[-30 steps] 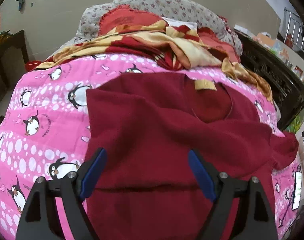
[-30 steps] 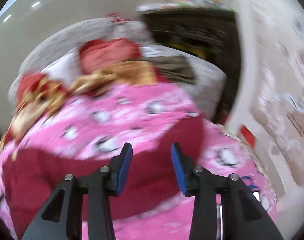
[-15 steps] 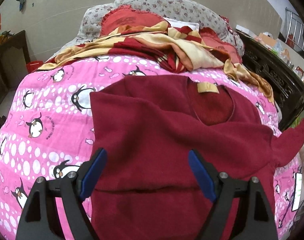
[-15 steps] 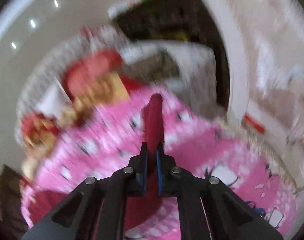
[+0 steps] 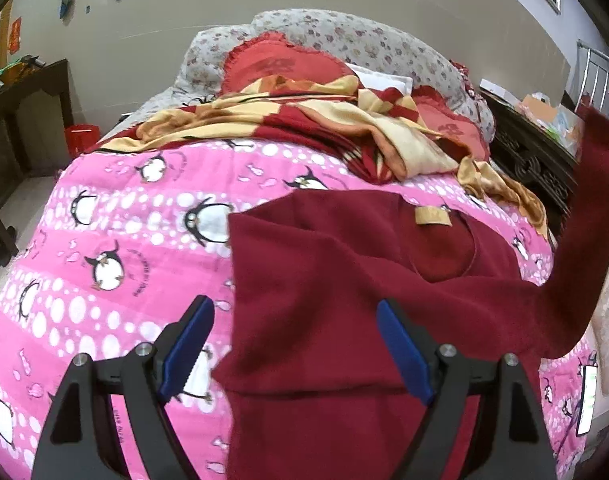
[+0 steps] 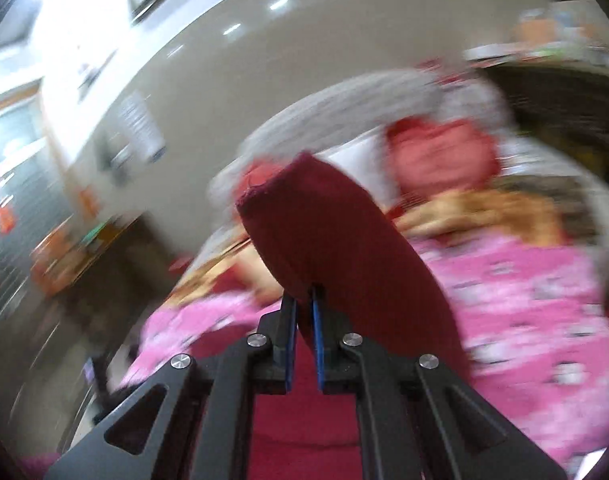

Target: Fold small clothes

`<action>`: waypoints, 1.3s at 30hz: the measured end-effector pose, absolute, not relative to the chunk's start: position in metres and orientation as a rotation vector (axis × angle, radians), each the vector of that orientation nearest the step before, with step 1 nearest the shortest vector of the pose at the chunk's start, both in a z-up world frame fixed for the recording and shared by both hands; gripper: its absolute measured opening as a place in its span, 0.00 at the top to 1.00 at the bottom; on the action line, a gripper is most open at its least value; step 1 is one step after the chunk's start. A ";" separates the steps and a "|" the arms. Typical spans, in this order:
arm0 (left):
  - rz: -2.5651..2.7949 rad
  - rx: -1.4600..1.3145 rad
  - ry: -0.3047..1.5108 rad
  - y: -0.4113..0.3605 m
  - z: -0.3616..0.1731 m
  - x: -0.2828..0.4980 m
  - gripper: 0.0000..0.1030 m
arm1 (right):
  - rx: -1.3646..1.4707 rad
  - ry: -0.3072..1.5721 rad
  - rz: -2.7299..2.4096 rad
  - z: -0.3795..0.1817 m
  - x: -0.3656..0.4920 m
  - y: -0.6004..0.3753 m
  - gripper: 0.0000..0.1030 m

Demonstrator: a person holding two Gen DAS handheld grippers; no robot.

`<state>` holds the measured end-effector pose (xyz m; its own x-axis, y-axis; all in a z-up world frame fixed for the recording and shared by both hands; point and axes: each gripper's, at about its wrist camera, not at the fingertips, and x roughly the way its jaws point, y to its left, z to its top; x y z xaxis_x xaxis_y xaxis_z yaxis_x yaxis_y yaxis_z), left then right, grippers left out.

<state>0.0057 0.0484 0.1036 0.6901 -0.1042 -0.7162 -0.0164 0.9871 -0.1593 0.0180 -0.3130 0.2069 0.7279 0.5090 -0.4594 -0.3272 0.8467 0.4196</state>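
A dark red sweater (image 5: pixel 344 280) lies spread on the pink penguin quilt (image 5: pixel 124 240), neck and tan label (image 5: pixel 432 216) toward the pillows. Its left side is folded over the body. My left gripper (image 5: pixel 292 344) hovers open above the sweater's lower left edge, nothing between its blue pads. The sweater's right sleeve (image 5: pixel 584 240) is lifted high off the bed at the right edge of the left wrist view. In the blurred right wrist view my right gripper (image 6: pixel 303 312) is shut on that sleeve (image 6: pixel 336 248), whose cuff stands up past the fingertips.
A red and yellow blanket (image 5: pixel 324 120) and red pillows (image 5: pixel 280 68) lie bunched at the head of the bed. A dark carved wooden frame (image 5: pixel 536 160) runs along the right side. A dark table (image 5: pixel 24 92) and a red bucket (image 5: pixel 82 136) stand at the left.
The right gripper closed on the sweater's right sleeve and swung it up off the bed. The left gripper rose a little and stayed open.
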 end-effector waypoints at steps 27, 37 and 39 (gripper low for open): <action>-0.277 -0.174 0.924 -0.015 0.080 0.053 0.89 | 0.264 0.825 0.244 0.105 -0.017 -0.349 0.69; -0.165 -0.165 0.931 0.038 0.073 0.049 0.88 | 0.187 0.851 0.122 0.086 0.018 -0.347 0.69; -0.148 -0.151 0.945 0.037 0.060 0.050 0.87 | 0.168 0.872 0.084 0.077 0.026 -0.345 0.69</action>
<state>0.0499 0.0370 0.0598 0.5769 -0.1921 -0.7939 0.0601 0.9793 -0.1933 0.0262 -0.3447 0.0767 0.6409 0.1415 -0.7544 -0.0042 0.9835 0.1809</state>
